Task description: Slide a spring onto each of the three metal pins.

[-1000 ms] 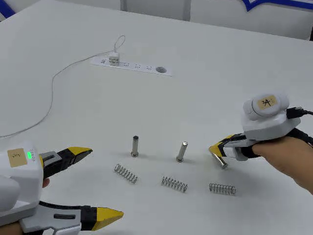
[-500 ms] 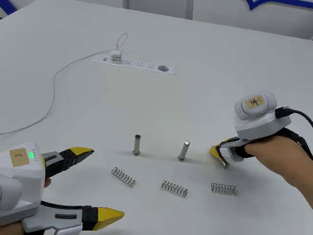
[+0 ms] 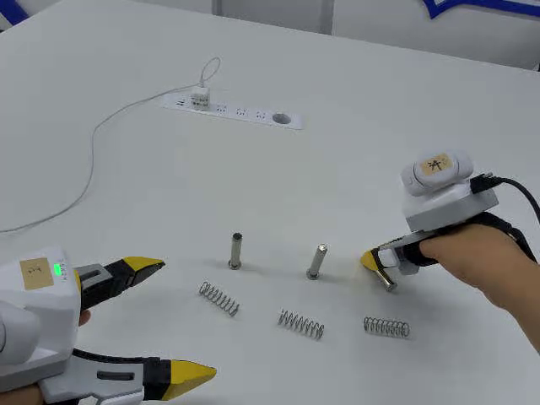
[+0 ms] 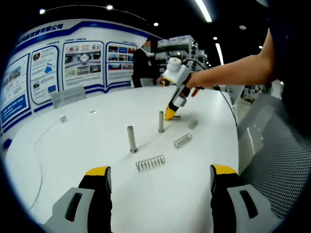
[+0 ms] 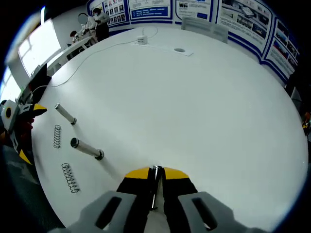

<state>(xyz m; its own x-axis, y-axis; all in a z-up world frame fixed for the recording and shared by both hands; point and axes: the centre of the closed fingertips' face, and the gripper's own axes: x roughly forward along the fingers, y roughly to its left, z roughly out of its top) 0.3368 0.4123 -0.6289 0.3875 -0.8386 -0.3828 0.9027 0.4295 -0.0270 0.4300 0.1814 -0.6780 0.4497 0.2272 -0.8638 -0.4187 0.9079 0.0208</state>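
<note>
The right tongs are clamped on a short silver metal pin, held tilted with its lower end at the white desk; whether it touches, I cannot tell. The left tongs gape wide and empty at the near left. The left pin and middle pin stand upright. Nearer lie three coiled steel wire springs: left spring, middle spring, right spring. No pin carries one yet. Let go off-vertical, the held pin would likely topple and roll into the right spring. A white power strip and its cable lie far back, blocking nothing.
</note>
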